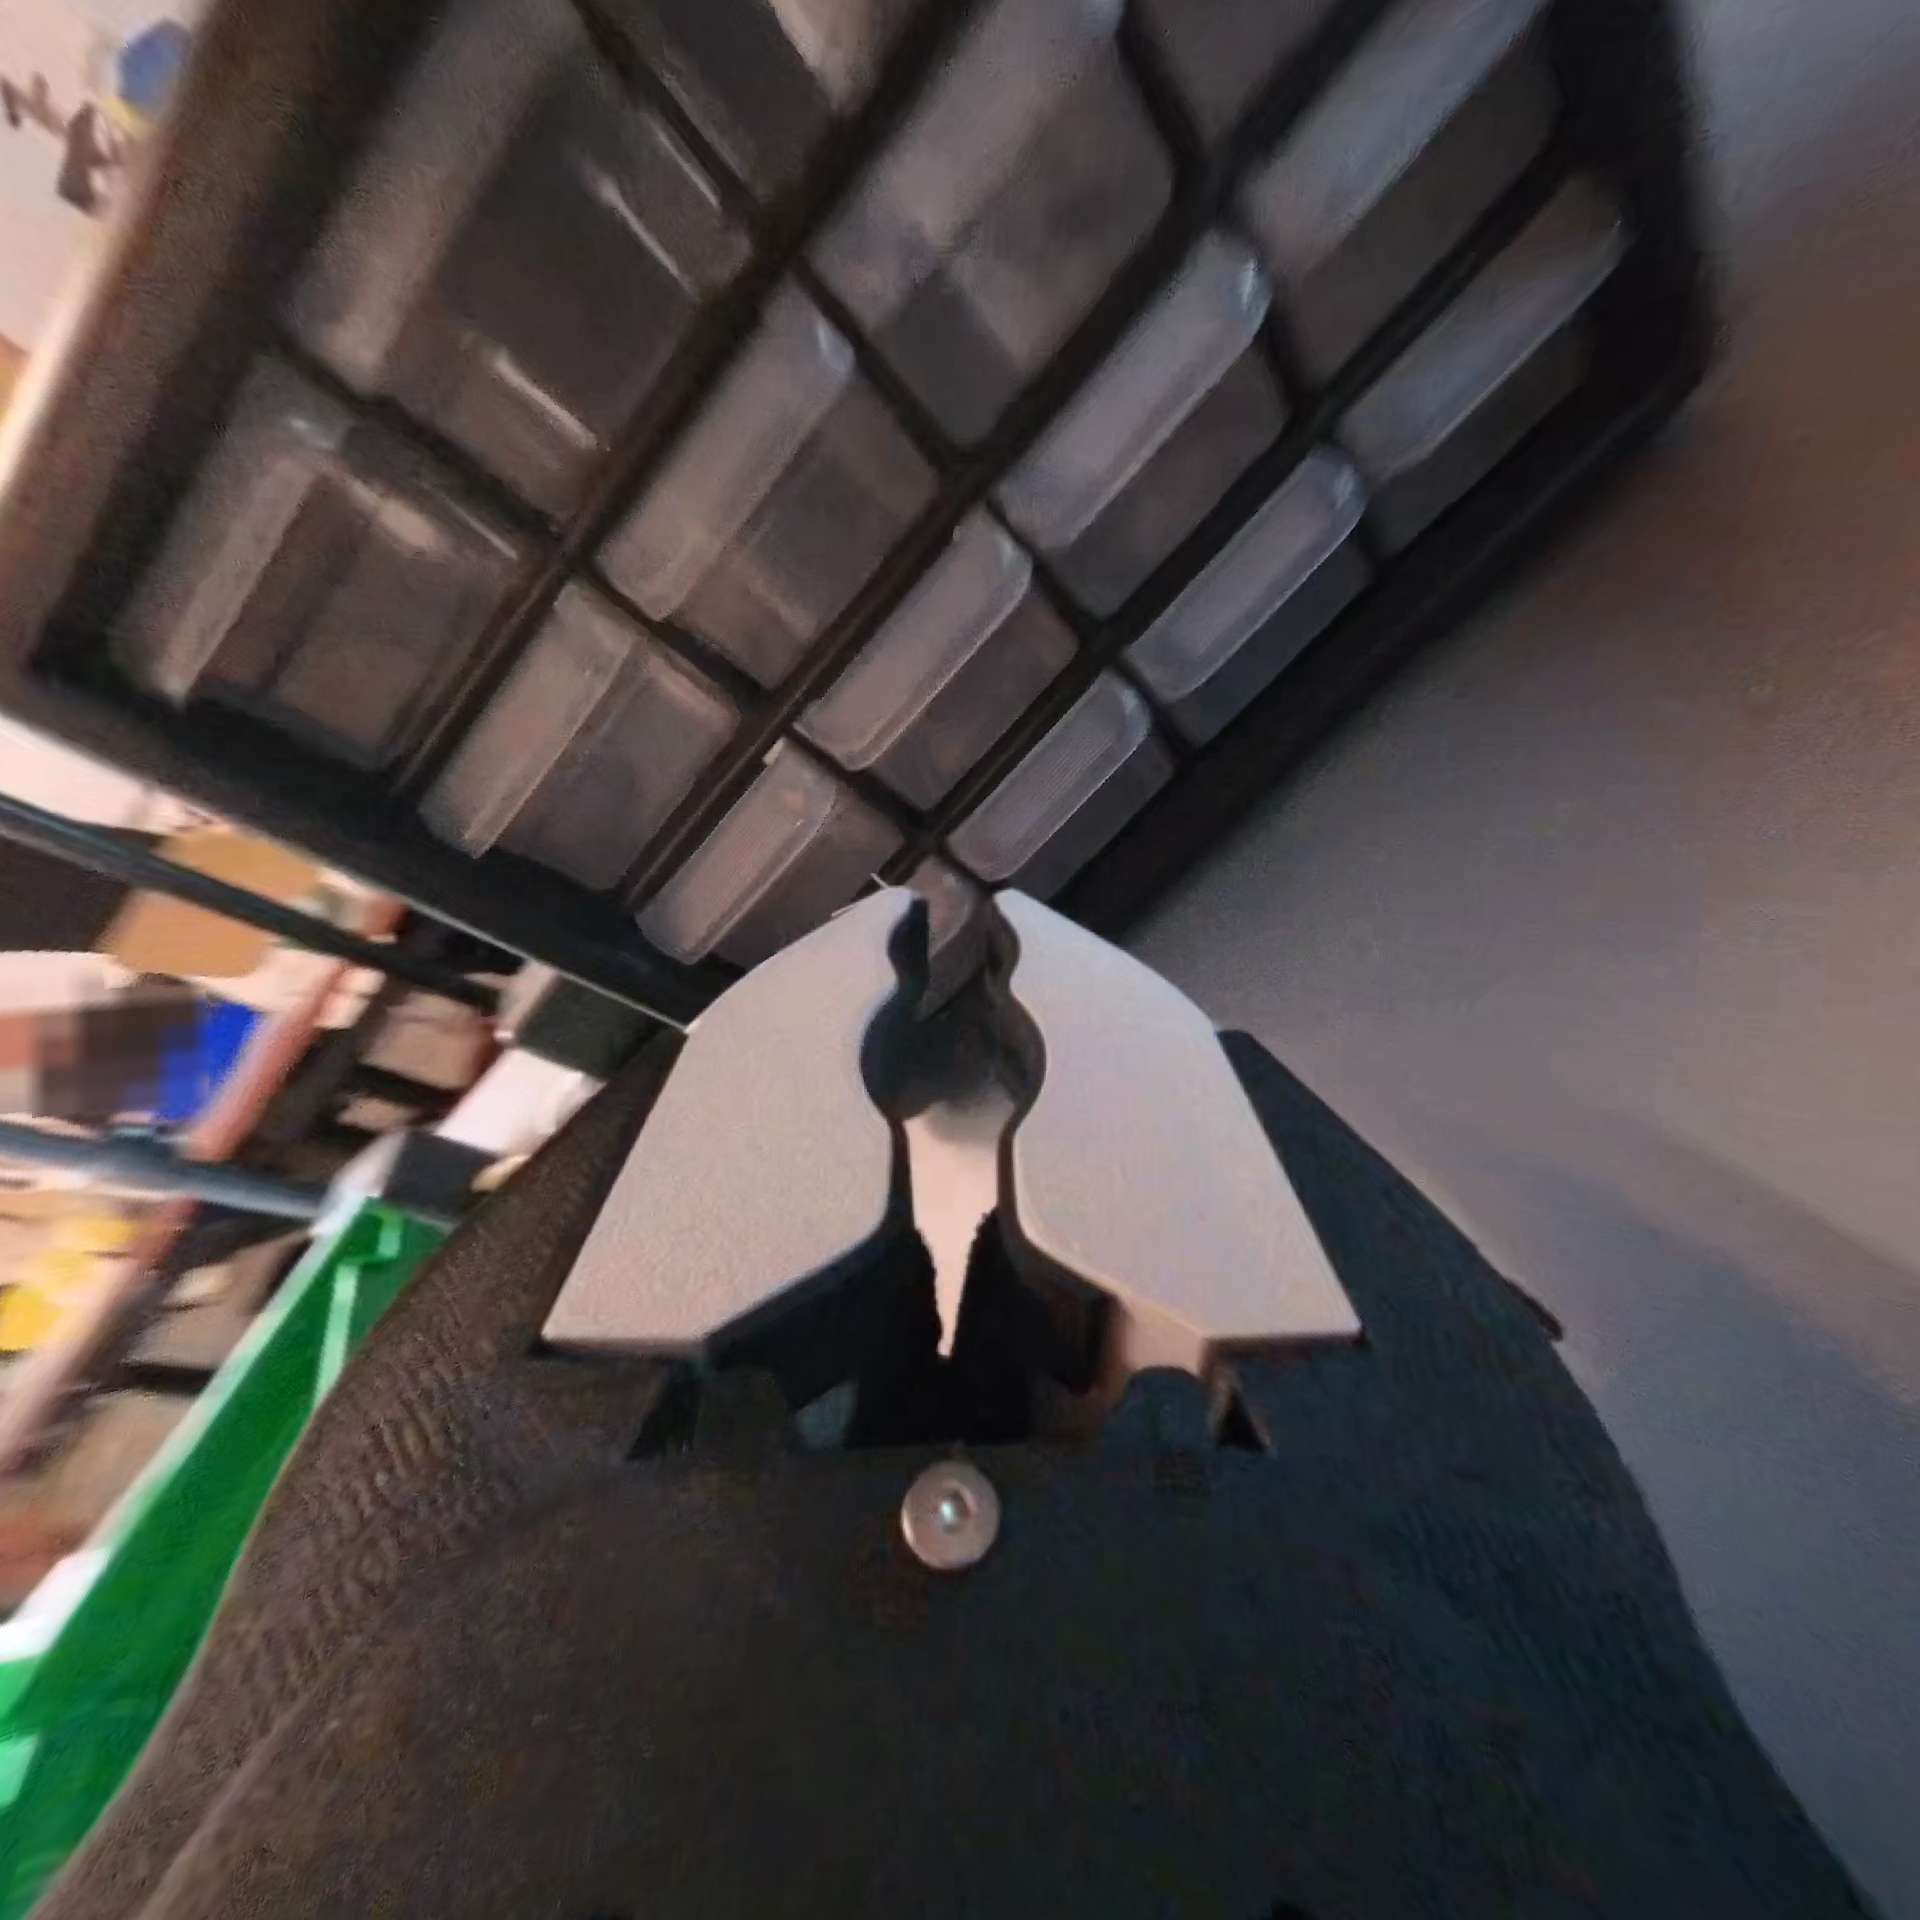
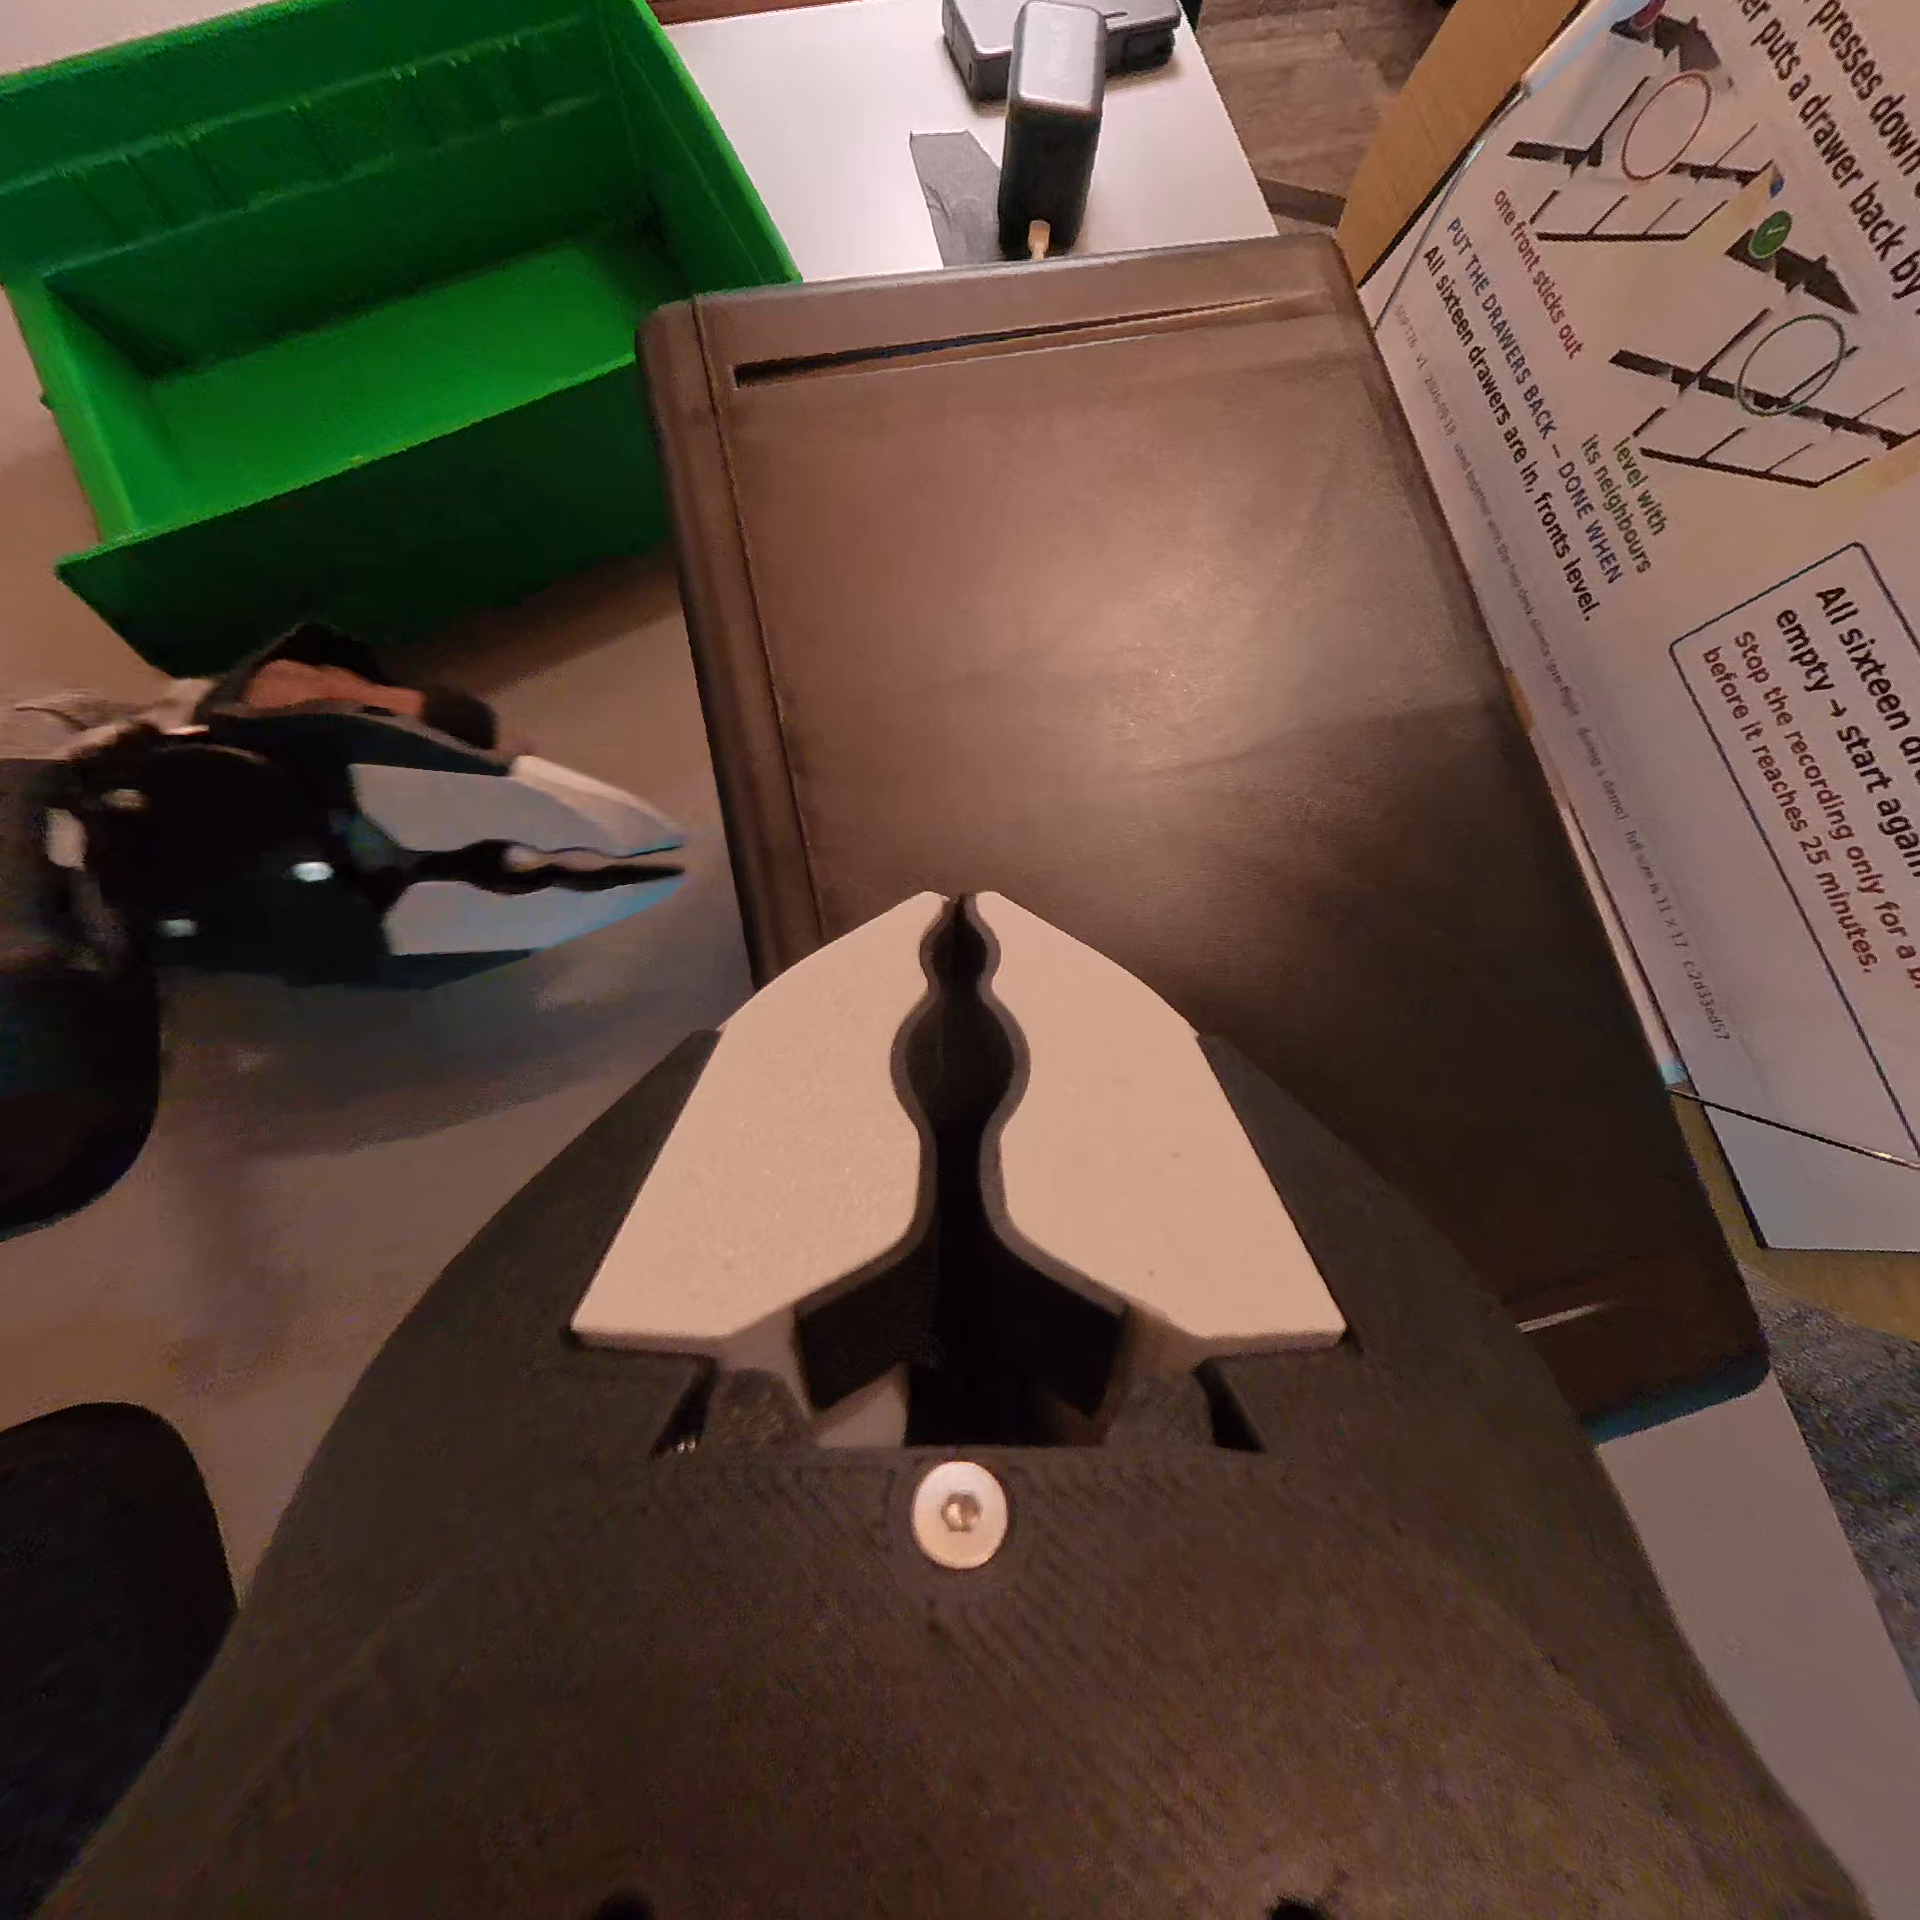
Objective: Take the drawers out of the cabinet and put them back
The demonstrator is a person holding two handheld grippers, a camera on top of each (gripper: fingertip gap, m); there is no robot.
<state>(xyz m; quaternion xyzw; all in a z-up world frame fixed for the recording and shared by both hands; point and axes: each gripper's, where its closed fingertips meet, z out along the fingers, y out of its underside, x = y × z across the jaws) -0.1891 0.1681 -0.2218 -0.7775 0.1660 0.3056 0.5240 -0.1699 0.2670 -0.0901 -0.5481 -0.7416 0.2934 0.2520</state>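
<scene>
The black cabinet (image 1: 1652, 343) fills the left wrist view, with several clear drawers (image 1: 582, 727) sitting in its slots. My left gripper (image 1: 956, 909) is shut and empty, its tips close in front of the lowest row of drawers. It also shows in the right wrist view (image 2: 665, 868), just left of the cabinet's front. The right wrist view looks down on the cabinet's flat top (image 2: 1143, 675). My right gripper (image 2: 958, 904) is shut and empty over the near part of that top; contact cannot be told.
An empty green bin (image 2: 364, 416) stands on the table left of the cabinet and shows in the left wrist view (image 1: 208, 1507). A printed sheet on cardboard (image 2: 1714, 623) leans at the right. Dark devices (image 2: 1049, 125) lie behind the cabinet.
</scene>
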